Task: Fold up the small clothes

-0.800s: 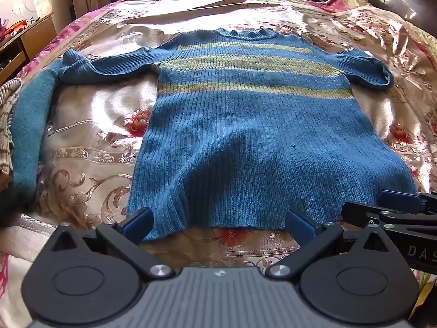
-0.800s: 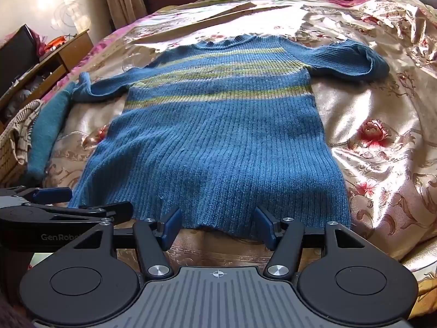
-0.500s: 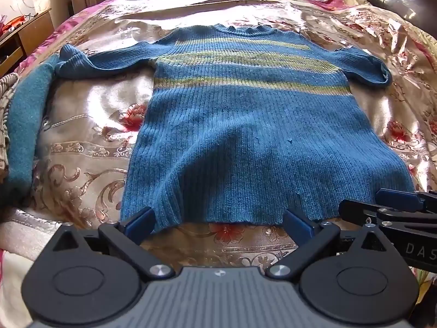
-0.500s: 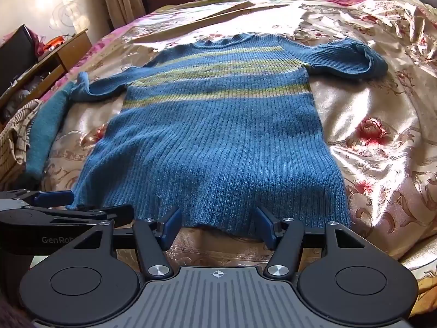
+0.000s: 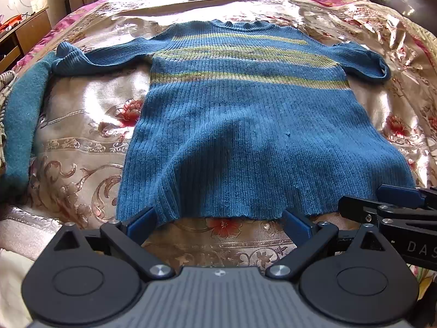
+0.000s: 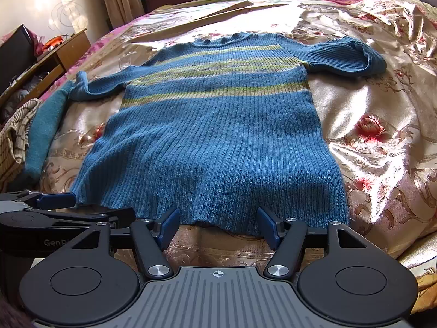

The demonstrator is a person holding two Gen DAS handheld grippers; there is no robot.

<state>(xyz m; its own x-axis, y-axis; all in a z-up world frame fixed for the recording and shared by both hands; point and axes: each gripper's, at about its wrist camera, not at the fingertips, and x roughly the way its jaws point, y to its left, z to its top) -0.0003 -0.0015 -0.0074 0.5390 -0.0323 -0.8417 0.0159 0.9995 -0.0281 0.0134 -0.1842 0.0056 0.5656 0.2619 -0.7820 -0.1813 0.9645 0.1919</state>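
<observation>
A small blue ribbed sweater (image 5: 245,125) with yellow-green stripes lies flat and face up on the bed, neck far, hem near; it also shows in the right wrist view (image 6: 218,142). My left gripper (image 5: 218,222) is open, its fingers at the hem's left half, empty. My right gripper (image 6: 220,228) is open at the hem's right half, empty. Each gripper shows in the other's view: the right one (image 5: 393,202) at the hem's right corner, the left one (image 6: 57,205) at its left corner.
The bed has a shiny floral cover (image 5: 82,142). A teal cloth (image 5: 21,114) lies along the left edge beside a checked cloth (image 6: 16,131). A wooden cabinet (image 6: 62,52) stands at the left. More fabric lies at the far end.
Both grippers have moved slightly forward and down toward the sweater's hem; the sweater has not moved and both stay open.
</observation>
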